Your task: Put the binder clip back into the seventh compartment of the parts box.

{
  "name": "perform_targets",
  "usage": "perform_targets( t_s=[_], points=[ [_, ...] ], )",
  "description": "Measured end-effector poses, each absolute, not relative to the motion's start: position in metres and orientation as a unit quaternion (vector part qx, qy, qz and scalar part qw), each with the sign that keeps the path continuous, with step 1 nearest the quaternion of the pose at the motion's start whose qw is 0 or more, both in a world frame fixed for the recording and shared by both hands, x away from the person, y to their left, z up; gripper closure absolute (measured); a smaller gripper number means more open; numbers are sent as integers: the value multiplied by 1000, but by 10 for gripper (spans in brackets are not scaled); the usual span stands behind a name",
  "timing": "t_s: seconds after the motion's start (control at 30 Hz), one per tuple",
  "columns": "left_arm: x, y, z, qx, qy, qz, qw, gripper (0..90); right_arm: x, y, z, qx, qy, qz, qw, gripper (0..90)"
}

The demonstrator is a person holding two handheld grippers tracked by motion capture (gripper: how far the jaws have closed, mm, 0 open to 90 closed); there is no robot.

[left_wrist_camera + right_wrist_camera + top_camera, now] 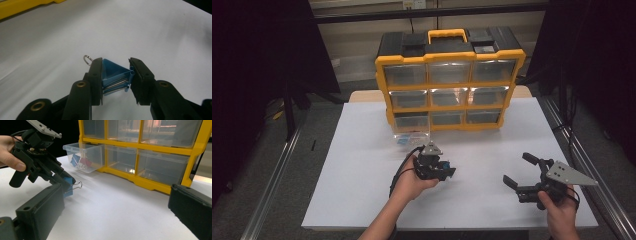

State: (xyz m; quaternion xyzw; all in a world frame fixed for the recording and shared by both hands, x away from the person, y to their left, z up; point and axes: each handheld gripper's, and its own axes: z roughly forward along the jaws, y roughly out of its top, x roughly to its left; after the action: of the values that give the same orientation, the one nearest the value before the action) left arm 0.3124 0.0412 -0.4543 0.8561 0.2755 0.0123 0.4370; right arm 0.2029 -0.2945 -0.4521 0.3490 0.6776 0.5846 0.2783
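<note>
A blue binder clip point(113, 72) with wire handles sits between the jaws of my left gripper point(116, 61), and both pads press on its sides. In the right gripper view the same clip point(68, 181) hangs just above the white sheet in the left gripper point(65, 182). From the high view, the left gripper point(448, 172) is at mid-table, in front of the pulled-out drawer point(412, 134). My right gripper point(518, 169) rests at the front right, open, with nothing between its jaws point(115, 192).
A yellow organizer point(449, 80) with clear drawers stands at the back of the white sheet point(362, 165). Its lower left drawer point(85, 155) is pulled out and holds blue and red clips. Metal rails run along both sides of the table.
</note>
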Motion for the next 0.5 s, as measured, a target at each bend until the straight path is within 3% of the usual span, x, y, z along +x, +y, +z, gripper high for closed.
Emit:
perform_targets(
  t_s=[0.5],
  points=[
    [320,51,-440,852,286,20,439,646,203,-294,-452,352,676,585,277,0]
  ],
)
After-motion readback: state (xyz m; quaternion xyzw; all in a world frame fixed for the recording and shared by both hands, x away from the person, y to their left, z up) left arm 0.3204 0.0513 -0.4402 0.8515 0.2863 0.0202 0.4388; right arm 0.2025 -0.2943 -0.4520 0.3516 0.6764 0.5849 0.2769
